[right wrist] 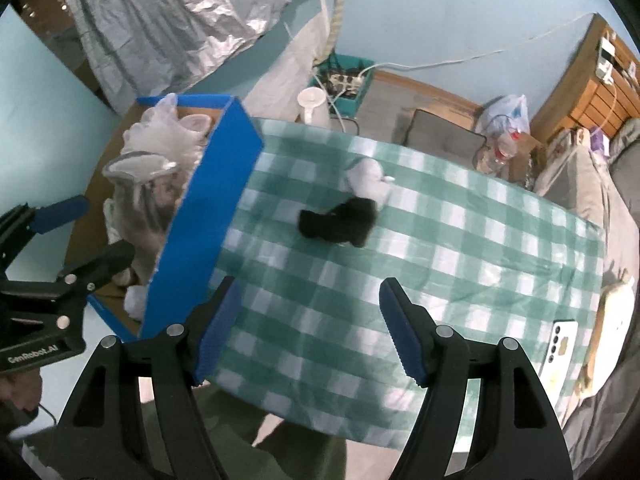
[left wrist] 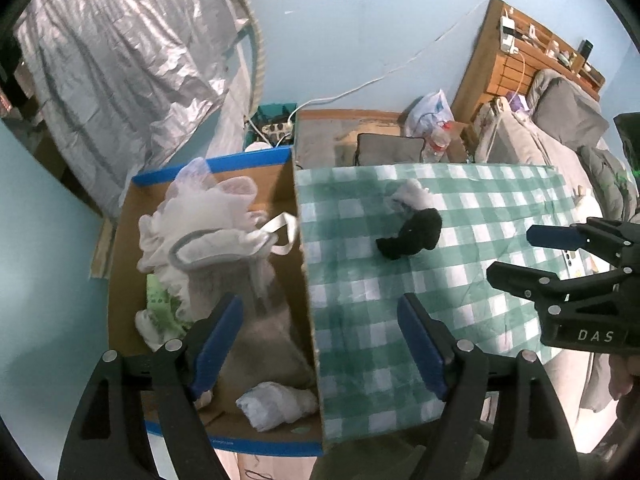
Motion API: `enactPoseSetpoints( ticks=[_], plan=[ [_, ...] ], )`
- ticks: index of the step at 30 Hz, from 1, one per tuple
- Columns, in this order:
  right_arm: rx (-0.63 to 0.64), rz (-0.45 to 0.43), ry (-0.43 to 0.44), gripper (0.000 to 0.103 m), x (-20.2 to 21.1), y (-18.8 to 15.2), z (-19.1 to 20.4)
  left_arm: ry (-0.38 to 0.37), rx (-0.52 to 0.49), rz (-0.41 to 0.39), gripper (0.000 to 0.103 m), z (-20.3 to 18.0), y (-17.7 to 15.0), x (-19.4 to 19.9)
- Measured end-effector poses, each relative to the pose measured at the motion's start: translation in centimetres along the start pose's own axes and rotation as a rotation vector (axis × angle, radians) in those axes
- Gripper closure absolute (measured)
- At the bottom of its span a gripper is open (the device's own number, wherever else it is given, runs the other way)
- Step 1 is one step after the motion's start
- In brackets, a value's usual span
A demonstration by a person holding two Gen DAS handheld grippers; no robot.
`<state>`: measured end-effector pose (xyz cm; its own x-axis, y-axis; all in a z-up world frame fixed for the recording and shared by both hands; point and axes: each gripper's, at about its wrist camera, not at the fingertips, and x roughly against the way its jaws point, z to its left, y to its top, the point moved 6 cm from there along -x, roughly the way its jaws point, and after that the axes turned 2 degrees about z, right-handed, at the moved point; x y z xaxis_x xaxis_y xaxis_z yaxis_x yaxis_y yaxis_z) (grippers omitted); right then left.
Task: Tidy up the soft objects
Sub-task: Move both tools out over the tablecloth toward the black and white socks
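Risk: both spread, empty grippers, left gripper (left wrist: 320, 344) and right gripper (right wrist: 308, 328), hung well short of black sock (right wrist: 338, 222) touching white sock (right wrist: 370, 180) on bench (right wrist: 480, 248); a pinch could have snagged both or bunched the cloth.

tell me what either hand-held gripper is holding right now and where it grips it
Nothing is held. The left hand-held gripper and the right hand-held gripper both stand open and empty.

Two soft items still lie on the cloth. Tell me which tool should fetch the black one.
Right, probably. The right tool hangs open over the checked cloth, the black item ahead of it. The left tool straddles the box wall.
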<state>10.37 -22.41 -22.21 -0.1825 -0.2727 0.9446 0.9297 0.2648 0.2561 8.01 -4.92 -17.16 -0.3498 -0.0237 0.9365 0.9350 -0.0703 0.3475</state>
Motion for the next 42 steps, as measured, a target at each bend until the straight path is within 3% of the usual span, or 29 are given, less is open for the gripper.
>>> enactPoseSetpoints(
  ticks=[18, 42],
  plan=[
    [-0.018, 0.03, -0.003, 0.031, -1.4, 1.7, -5.8, -0.017, 0.013, 0.067, 0.022, -3.9, 2.5, -4.8],
    [0.059, 0.073, 0.011, 0.031, -9.6, 7.6, -6.8, 0.044, 0.067, 0.161, 0.022, -4.1, 5.6, -12.9]
  ],
)
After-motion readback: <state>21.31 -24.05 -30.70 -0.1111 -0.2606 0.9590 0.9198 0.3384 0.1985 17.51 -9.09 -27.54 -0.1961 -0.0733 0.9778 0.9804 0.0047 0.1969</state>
